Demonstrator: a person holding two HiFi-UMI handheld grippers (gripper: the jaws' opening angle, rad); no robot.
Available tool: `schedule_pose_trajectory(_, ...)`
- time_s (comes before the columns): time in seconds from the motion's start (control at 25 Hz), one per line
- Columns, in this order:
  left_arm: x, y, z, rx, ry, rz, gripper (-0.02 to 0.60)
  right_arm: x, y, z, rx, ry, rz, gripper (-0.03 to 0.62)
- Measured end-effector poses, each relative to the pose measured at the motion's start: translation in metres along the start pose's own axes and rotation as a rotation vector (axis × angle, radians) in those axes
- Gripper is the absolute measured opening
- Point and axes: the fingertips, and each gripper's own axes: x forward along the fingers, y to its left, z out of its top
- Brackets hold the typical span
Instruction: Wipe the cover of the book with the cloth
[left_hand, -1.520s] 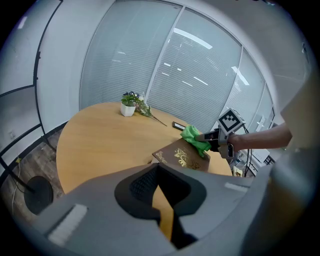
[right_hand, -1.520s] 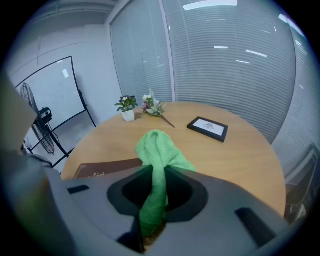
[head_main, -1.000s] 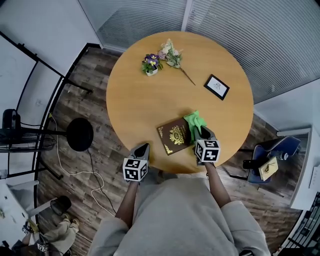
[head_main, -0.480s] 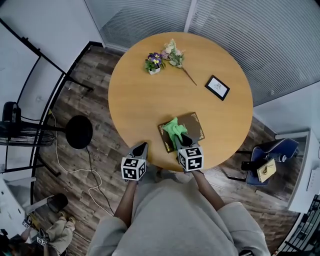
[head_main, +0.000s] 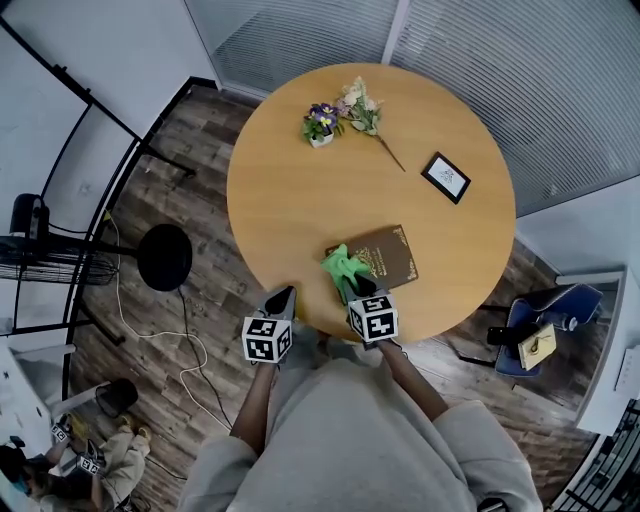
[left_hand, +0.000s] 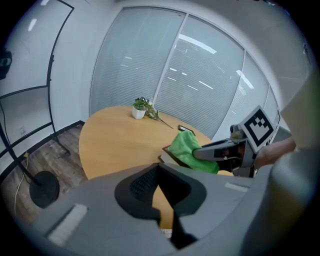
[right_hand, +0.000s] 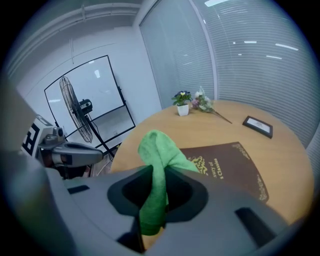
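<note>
your right gripper (head_main: 356, 288) pinches the green cloth (head_main: 343, 265), which has swept from the right side of the brown book (head_main: 388, 252) to its left edge, low centre on the bench (head_main: 290, 190). one pass looks done. your left gripper (head_main: 284, 298) is pressed together, empty, at the bench rim.

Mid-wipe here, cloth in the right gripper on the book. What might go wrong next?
Nothing pins the book: the left gripper is shut, empty, off at the table edge, so a stroke may drag the book toward that edge. The cloth is bunched in the right gripper, so the hard jaws might scrape the cover.
</note>
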Motion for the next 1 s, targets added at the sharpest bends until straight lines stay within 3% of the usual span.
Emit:
schedule_pose_trajectory(0.4,0.010,-0.002,0.002,-0.001,0.015,-0.011,0.009,0.012,-0.014,-0.019,0.007,0.062,-0.014,0.078)
schedule_pose_trajectory(1.0,0.028,-0.016,0.009,0.019,0.031,-0.036,0.009,0.009,-0.042,-0.017,0.008,0.053,-0.044,0.078)
